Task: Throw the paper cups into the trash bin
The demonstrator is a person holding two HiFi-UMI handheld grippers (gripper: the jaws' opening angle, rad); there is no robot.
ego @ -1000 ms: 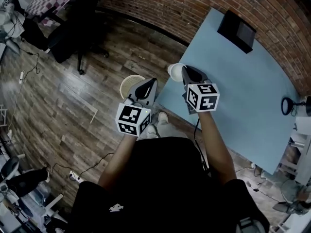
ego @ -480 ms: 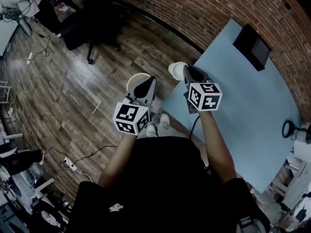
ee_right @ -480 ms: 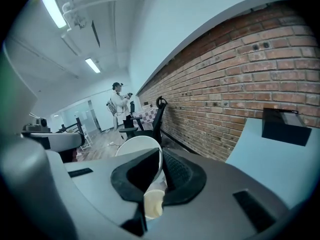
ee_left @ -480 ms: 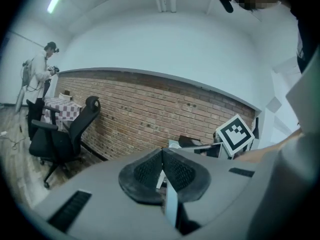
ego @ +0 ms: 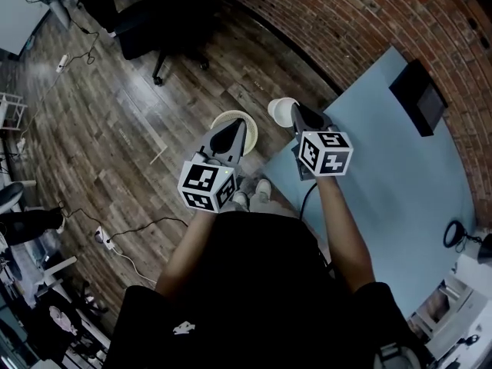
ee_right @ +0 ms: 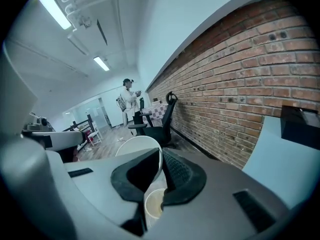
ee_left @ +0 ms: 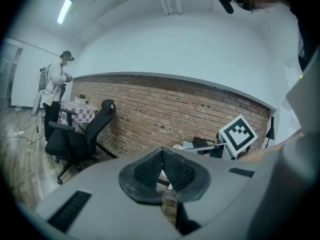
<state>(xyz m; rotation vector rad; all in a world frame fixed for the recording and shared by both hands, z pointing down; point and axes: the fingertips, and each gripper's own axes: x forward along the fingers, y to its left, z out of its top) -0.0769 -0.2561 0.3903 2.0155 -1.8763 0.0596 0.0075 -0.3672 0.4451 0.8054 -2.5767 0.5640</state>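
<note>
A white paper cup (ego: 280,111) is held by its rim in my right gripper (ego: 297,114), off the corner of the light blue table (ego: 384,167) and above the wooden floor. In the right gripper view the cup's wall (ee_right: 136,146) is pinched between the black pads, with my right gripper (ee_right: 161,156) shut on it. The round cream trash bin (ego: 244,119) stands on the floor left of the cup. My left gripper (ego: 231,134) hovers over the bin's near side. Its jaws meet with nothing between them, as the left gripper view shows (ee_left: 162,153).
A black box (ego: 417,97) lies at the table's far end near the brick wall (ego: 346,21). A black office chair (ego: 165,29) stands on the floor to the far left, with cables (ego: 131,233) trailing nearby. A person (ee_right: 129,100) stands far off in the room.
Both grippers and the held cup have shifted away from the table, over the floor. The trash bin now sits closer, under the left gripper and beside the cup.
</note>
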